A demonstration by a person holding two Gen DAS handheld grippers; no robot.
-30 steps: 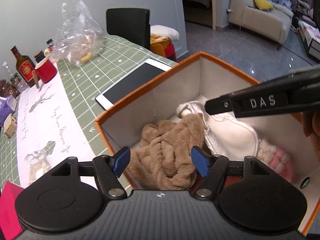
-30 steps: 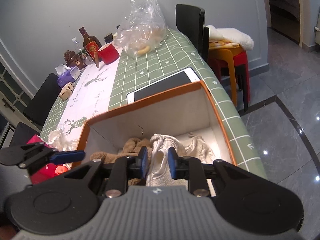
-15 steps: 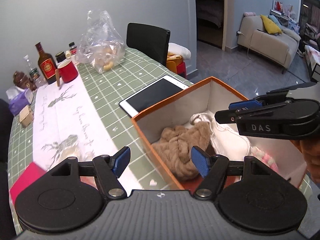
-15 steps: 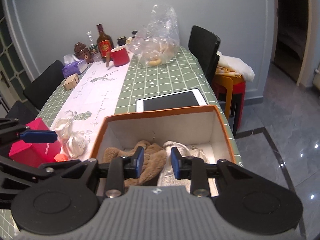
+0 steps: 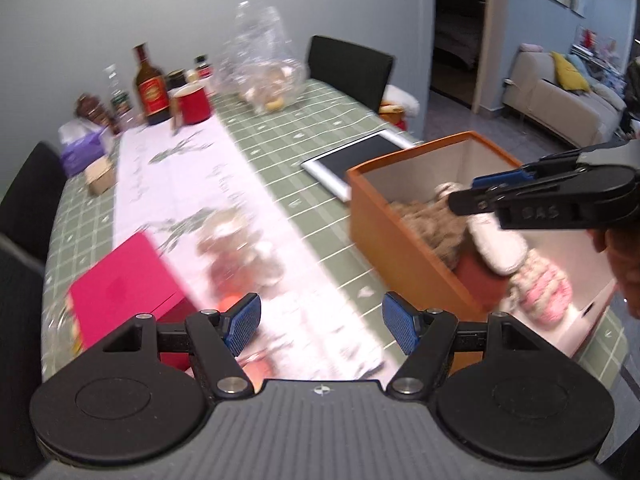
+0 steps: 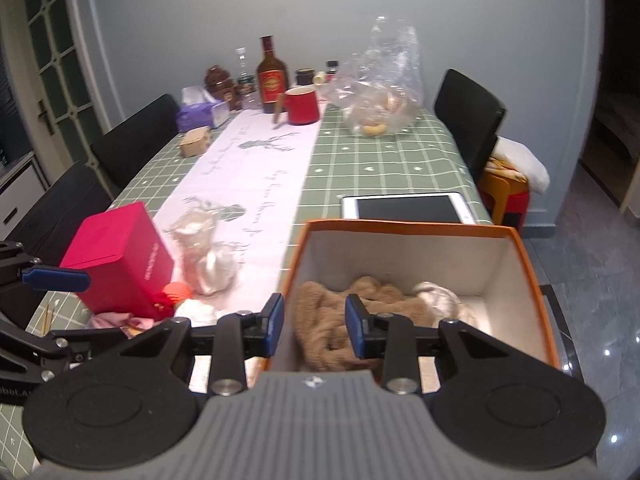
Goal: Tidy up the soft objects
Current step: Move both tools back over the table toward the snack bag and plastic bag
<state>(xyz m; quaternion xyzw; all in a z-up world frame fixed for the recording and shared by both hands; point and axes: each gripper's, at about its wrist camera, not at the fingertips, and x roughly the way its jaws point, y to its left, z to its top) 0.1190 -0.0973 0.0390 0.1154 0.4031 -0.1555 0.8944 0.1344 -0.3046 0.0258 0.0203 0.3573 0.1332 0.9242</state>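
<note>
An orange box (image 6: 400, 226) stands at the table's near right corner. In it lie a brown fluffy cloth (image 6: 384, 294), a white cloth (image 6: 440, 300) and a pink-and-white fluffy piece (image 5: 540, 292). My right gripper (image 6: 315, 320) hovers over the box's near left corner, its jaws opening with nothing between them. My left gripper (image 5: 322, 322) is open and empty above the table runner, left of the box. Below it lie a crumpled clear bag (image 6: 208, 264), an orange-red knitted piece (image 6: 176, 294) and a pink cloth (image 6: 116, 318).
A pink box (image 6: 120, 256) stands beside the loose soft things. A tablet (image 6: 408, 208) lies just behind the orange box. At the far end are a red mug (image 6: 302, 106), a bottle (image 6: 272, 76) and a bag of bread (image 6: 380, 112). Black chairs line both sides.
Both grippers have drawn back and up from the box. The left one swung left over the runner. The right one let go of the white cloth and its jaws have widened.
</note>
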